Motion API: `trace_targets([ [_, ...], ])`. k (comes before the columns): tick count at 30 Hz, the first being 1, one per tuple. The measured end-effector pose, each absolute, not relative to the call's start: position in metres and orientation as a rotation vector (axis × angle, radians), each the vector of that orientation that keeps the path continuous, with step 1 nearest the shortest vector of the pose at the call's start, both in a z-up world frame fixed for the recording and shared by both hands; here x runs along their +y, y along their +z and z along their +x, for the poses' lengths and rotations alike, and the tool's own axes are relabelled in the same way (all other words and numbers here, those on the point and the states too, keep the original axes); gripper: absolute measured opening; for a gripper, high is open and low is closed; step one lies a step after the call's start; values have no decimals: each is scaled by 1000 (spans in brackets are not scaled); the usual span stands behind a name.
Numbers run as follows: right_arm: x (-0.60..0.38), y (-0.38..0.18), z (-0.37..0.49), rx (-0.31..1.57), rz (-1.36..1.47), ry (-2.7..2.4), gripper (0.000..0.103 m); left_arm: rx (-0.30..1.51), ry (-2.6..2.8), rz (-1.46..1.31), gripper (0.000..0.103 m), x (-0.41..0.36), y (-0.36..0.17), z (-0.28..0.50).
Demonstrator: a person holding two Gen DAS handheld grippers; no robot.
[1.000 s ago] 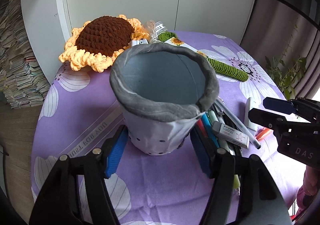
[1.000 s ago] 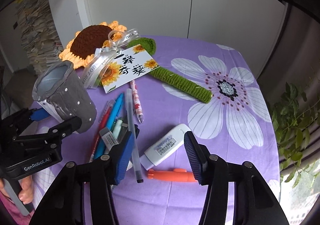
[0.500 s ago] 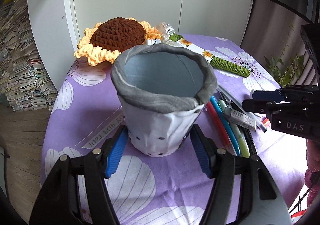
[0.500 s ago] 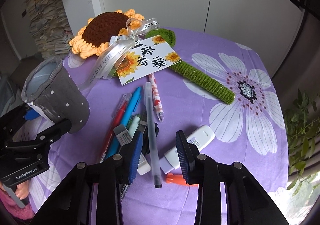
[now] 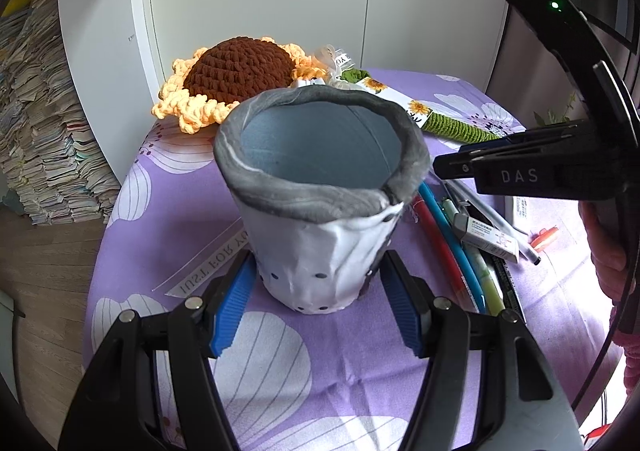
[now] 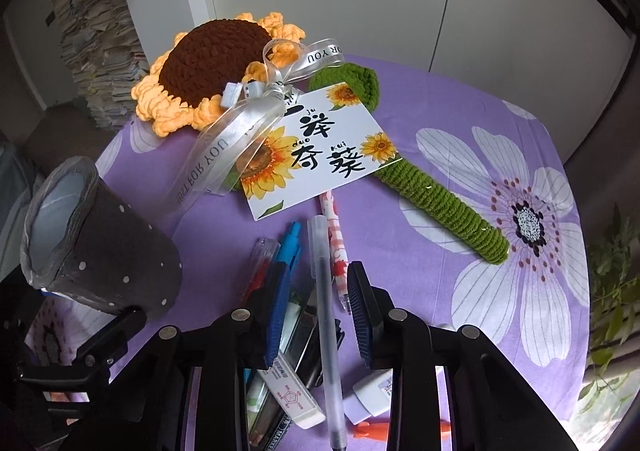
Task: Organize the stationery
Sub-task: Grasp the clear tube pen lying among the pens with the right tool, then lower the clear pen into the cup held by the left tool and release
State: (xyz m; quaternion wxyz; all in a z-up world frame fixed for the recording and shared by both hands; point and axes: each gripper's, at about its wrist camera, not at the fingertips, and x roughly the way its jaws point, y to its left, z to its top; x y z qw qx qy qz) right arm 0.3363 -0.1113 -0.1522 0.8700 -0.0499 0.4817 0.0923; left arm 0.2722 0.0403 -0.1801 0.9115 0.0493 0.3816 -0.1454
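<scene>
The left gripper (image 5: 316, 311) has its jaws clamped on the base of the grey fabric pen holder (image 5: 320, 187), evidently to keep this soft, empty container upright and mouth-up on the desk (image 5: 280, 371) for loading. The right gripper (image 6: 318, 307) hangs over the loose pens beside the holder, its jaws closing around the clear gel pen (image 6: 326, 315) without yet pressing it, apparently the first item to be lifted.

White cabinet doors (image 5: 260, 11), wood floor (image 5: 36, 275), perhaps stacked books (image 5: 44, 123)
</scene>
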Motion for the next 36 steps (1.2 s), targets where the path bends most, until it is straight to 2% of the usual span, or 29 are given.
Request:
trace_targets([
  [13,-95,-169,363,1025,-218,142,31,785,-299,107,63,40,-180,272],
  [15,-95,-171,364,1041,-227,139,18,785,-298,107,64,40,-180,271],
  [21,-106,-168,359,1051,-178,135,14,785,-299,107,63,40,-180,272],
  [36,-132,-62,283,770,-20,125,13,781,-295,126,63,40,-181,270],
])
